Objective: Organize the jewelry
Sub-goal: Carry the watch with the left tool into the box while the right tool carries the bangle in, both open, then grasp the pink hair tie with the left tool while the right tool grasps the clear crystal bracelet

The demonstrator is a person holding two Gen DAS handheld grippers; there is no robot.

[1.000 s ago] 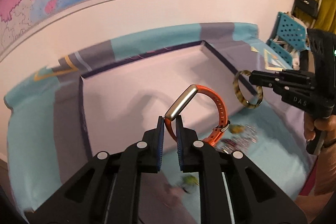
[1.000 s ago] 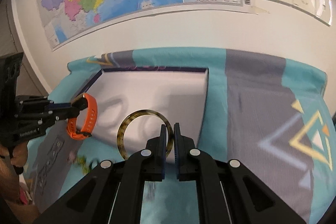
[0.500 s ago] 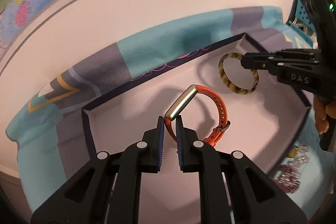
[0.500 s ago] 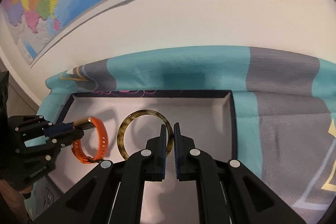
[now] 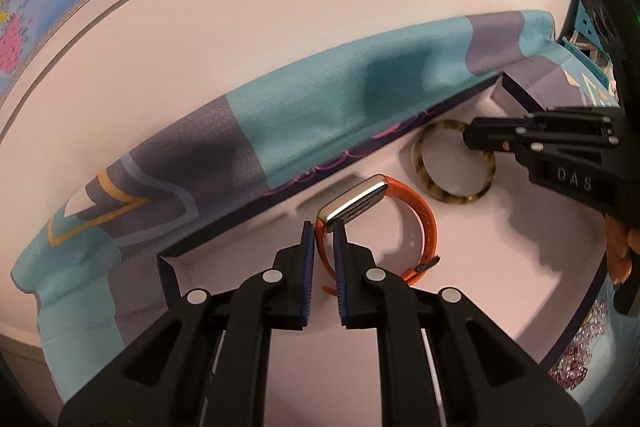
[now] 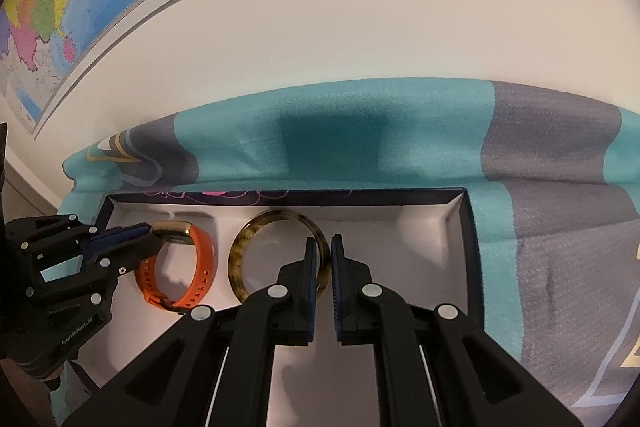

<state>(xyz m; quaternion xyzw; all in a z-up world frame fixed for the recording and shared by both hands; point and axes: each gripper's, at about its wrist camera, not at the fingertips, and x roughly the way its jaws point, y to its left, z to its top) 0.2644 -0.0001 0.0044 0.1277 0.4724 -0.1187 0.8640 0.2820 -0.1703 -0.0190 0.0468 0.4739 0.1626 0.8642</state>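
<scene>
Holding one piece each, both grippers hang over the shallow white-lined box with dark walls that sits on the teal and grey cloth against the wall. The left gripper has its jaws nearly together, pinching the strap of the orange band just below its gold-cased face, so the loop juts forward over the box's left end near the back wall. The right gripper is likewise narrowed onto the rim of the tortoiseshell bangle, gripping it edge-on at one side so the ring stands open toward the camera. Pinching each piece by a thin section probably gives the flat blue pads something they can clamp firmly and leaves the bulk of the loop free to meet the floor of the box first. Side by side and apart, the two pieces seem aimed at neighbouring spots along the back wall; whether either already touches the lining cannot be told. In the left wrist view some glittery pieces lie on the cloth outside the box's near right corner, apparently yet to be sorted
</scene>
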